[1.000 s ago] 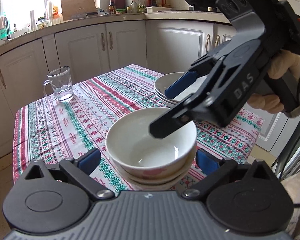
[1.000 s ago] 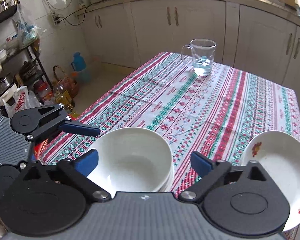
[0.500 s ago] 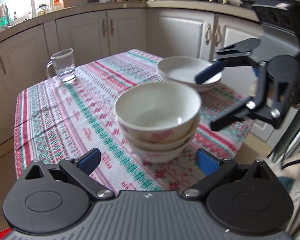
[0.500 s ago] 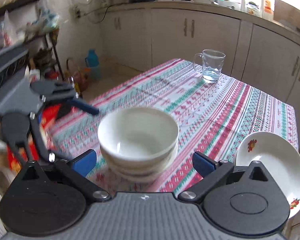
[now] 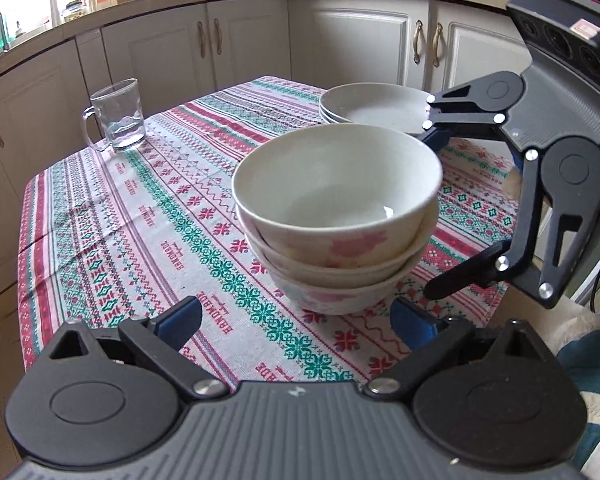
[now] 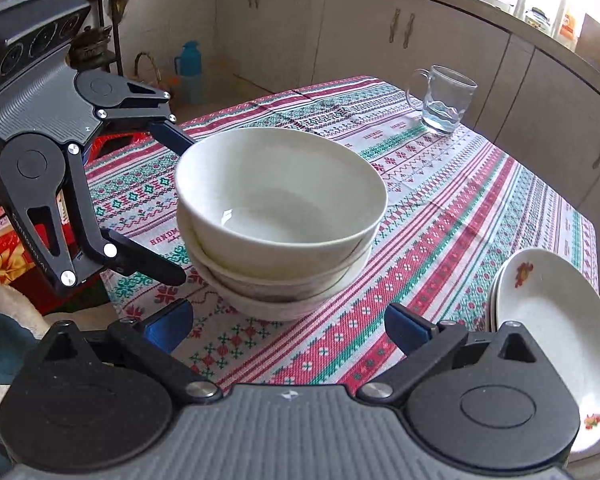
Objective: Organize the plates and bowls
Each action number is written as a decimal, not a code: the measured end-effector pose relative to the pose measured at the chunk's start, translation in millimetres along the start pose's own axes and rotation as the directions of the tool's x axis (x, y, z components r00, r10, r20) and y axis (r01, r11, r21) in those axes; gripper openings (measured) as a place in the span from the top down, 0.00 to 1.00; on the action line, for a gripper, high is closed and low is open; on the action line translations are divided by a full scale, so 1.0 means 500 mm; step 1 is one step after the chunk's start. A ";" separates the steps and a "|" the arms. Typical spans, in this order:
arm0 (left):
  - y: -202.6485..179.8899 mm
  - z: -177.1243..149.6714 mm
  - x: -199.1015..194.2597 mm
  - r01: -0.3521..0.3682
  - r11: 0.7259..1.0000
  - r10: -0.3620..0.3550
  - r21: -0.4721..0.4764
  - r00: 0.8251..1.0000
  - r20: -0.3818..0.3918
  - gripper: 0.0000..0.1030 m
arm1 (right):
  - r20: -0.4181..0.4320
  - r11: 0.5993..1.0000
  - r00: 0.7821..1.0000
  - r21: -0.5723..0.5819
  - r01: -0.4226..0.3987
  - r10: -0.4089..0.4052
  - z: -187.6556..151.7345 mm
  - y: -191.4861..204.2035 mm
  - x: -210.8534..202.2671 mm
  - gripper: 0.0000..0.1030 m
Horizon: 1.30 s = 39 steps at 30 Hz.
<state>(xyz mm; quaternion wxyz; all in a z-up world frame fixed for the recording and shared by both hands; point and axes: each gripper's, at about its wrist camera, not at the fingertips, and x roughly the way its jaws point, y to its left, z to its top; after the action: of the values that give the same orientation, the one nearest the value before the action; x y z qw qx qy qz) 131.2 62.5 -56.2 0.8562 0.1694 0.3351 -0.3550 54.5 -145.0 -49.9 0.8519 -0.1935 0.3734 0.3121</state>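
Stack of three bowls [image 5: 336,216] stood on bench [image 5: 100,216], near its front edge. Stack of plates [image 5: 374,106] beside it, apart. Left claw [image 5: 296,320] spread wide, empty, short of bowls. Right claw [image 6: 288,324] likewise wide, empty. Glass mug [image 5: 118,120] at far corner.

Both tools look alike. The left gripper [image 5: 296,322] has a ribbed grey body, with two round black discs at the finger joints. Its black linkage arms are fastened with silver screws, and its fingertips [image 5: 180,316] carry blue pads. The right gripper [image 6: 288,322] has the same build. Seen from the side, its grey housing [image 5: 560,92] has a black block on top with three round recesses.
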 end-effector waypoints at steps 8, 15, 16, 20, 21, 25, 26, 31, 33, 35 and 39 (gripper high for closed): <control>0.019 0.002 0.029 0.055 0.998 -0.054 0.032 0.998 -0.026 0.05 | -0.044 0.997 0.999 -0.078 -0.023 0.020 0.003 -0.003 0.046 0.00; 0.026 0.004 0.044 0.099 0.993 -0.096 0.060 0.994 -0.042 0.06 | -0.076 0.993 0.990 0.016 -0.121 0.122 -0.008 -0.037 0.084 0.00; 0.027 0.005 0.047 0.105 0.992 -0.102 0.063 0.994 -0.046 0.06 | -0.064 0.994 0.991 0.014 -0.113 0.113 -0.011 -0.040 0.084 0.00; 0.030 0.004 0.053 0.132 0.987 -0.127 0.092 0.991 -0.051 0.06 | -0.018 0.994 0.994 0.021 -0.103 0.104 -0.029 -0.035 0.081 0.00; 0.032 0.003 0.054 0.139 0.985 -0.134 0.100 0.990 -0.053 0.06 | -0.022 0.994 0.994 0.018 -0.106 0.106 -0.028 -0.034 0.082 0.00; 0.040 0.006 0.053 0.193 0.972 -0.188 0.131 0.981 -0.053 0.07 | -0.032 0.991 0.991 -0.013 -0.131 0.131 -0.019 -0.037 0.085 0.00; 0.042 0.007 0.050 0.208 0.968 -0.202 0.142 0.978 -0.051 0.08 | -0.022 0.990 0.990 -0.025 -0.137 0.137 -0.017 -0.039 0.083 0.00; 0.045 0.016 0.041 0.257 0.947 -0.253 0.195 0.966 -0.043 0.08 | 0.017 0.979 0.983 -0.091 -0.180 0.182 0.007 -0.041 0.061 0.00; 0.046 0.021 0.039 0.283 0.935 -0.280 0.212 0.959 -0.041 0.09 | 0.017 0.974 0.981 -0.123 -0.189 0.192 0.016 -0.041 0.055 0.00; 0.044 0.026 0.039 0.299 0.926 -0.298 0.231 0.954 -0.041 0.09 | 0.008 0.971 0.982 -0.151 -0.187 0.191 0.024 -0.039 0.052 0.02; 0.041 0.033 0.042 0.311 0.914 -0.309 0.261 0.950 -0.051 0.16 | -0.016 0.962 0.978 -0.178 -0.209 0.209 0.032 -0.040 0.055 0.05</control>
<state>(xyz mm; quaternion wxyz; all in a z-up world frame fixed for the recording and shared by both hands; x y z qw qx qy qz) 164.8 57.5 -57.9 0.7571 0.2291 0.3107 -0.5270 90.8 -140.0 -58.4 0.7940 -0.2280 0.3609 0.4328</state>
